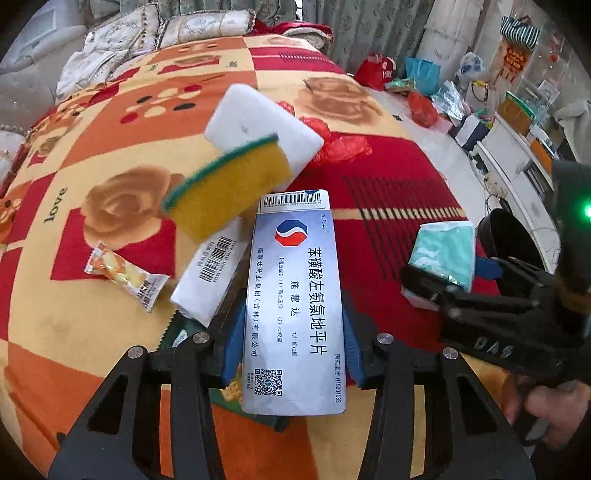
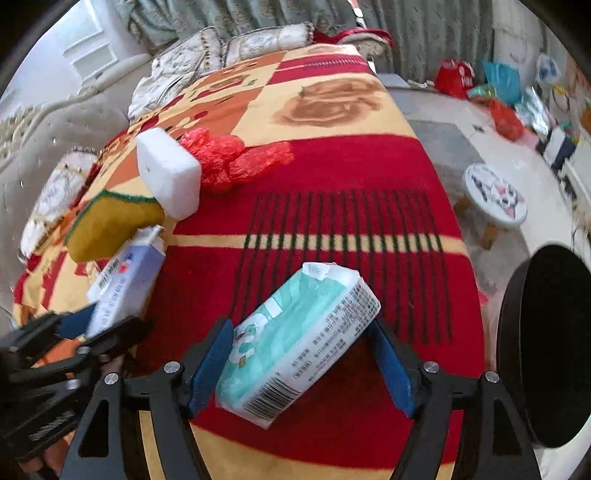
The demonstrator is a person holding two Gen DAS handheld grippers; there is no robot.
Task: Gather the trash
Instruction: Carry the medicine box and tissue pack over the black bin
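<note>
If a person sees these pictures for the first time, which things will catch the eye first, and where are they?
First, the pale blue medicine box, clamped in the left gripper, and the teal and white tissue pack, held between the pads of the right gripper. Behind them on the red and orange patterned blanket lie a white foam block and a yellow sponge with a green edge. A black round bin stands at the right.

Bed [image 1: 110, 177]: wearing a rose-patterned blanket — red, orange, cream.
Curtains [image 2: 424, 33]: hanging green-grey behind.
Floor [image 2: 443, 110]: lying pale — a small stool [image 2: 495, 195] standing on it.
</note>
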